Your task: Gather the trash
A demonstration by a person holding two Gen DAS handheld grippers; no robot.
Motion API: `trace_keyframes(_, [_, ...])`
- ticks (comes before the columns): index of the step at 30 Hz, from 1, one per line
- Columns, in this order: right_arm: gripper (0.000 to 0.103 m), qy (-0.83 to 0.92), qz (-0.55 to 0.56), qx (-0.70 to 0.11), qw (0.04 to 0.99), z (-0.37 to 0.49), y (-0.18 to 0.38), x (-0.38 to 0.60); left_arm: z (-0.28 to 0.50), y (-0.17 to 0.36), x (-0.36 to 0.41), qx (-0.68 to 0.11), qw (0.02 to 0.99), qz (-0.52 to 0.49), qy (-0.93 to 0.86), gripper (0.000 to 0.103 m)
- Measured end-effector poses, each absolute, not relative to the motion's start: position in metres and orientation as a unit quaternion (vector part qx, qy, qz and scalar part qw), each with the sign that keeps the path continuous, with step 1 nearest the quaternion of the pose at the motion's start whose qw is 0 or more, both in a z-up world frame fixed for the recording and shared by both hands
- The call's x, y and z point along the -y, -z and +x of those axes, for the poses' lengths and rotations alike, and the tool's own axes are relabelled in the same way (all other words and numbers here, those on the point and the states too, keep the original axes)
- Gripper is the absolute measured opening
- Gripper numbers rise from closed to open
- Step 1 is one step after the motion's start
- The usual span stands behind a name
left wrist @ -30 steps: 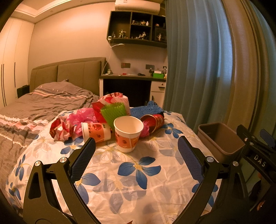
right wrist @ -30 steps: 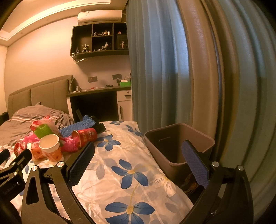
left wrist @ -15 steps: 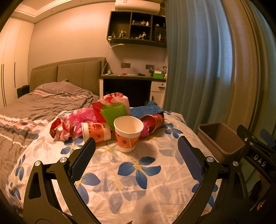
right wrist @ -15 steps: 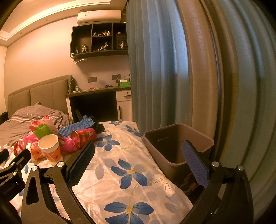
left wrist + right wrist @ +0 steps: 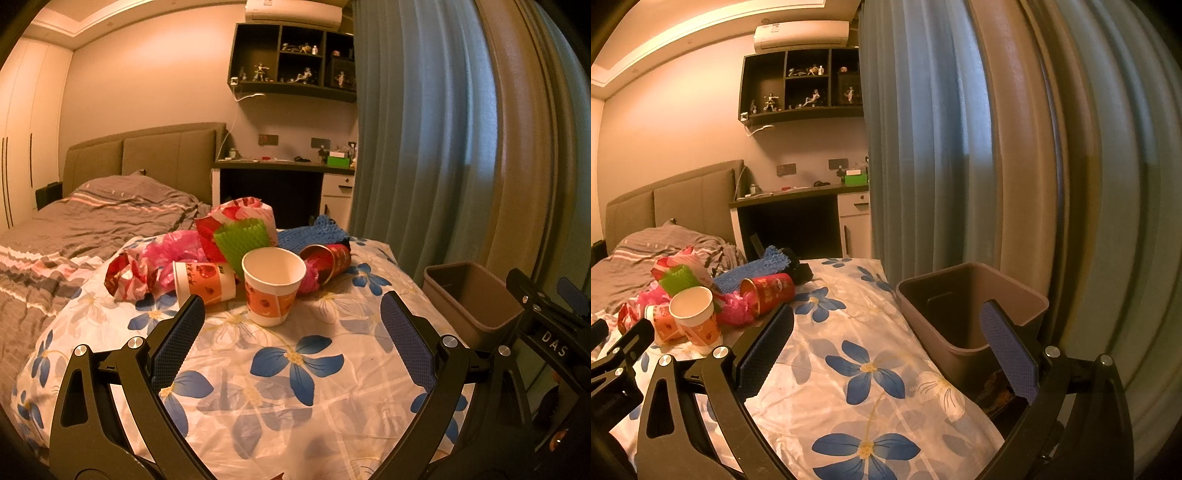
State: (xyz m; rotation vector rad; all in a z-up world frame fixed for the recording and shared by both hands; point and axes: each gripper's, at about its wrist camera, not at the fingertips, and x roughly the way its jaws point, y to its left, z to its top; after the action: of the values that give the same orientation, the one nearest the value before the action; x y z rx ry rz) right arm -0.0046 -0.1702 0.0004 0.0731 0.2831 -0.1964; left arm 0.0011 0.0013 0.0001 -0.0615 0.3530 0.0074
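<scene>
A heap of trash lies on the flowered sheet. An upright paper cup stands in front; a second cup lies on its side to its left. A red cup lies tipped at the right, with pink plastic, a crumpled red wrapper, green foam netting and blue netting behind. My left gripper is open just short of the upright cup. My right gripper is open, empty, near the brown bin at the bed's right edge.
The bed with a grey striped duvet stretches left toward a padded headboard. A desk and wall shelf stand behind. Blue curtains hang close on the right, just behind the bin.
</scene>
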Motion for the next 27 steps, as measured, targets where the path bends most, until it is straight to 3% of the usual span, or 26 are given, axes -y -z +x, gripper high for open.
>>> trace_keyframes(13, [0.098, 0.097, 0.036, -0.144, 0.984, -0.005, -0.001, 0.174, -0.007, 0.013, 0.0, -0.173, 0.984, -0.034, -0.006, 0.094])
trace_keyframes(27, [0.094, -0.005, 0.03, -0.17, 0.985, 0.032, 0.023, 0.134, -0.002, 0.029, -0.066, -0.165, 0.981, -0.064, -0.078, 0.094])
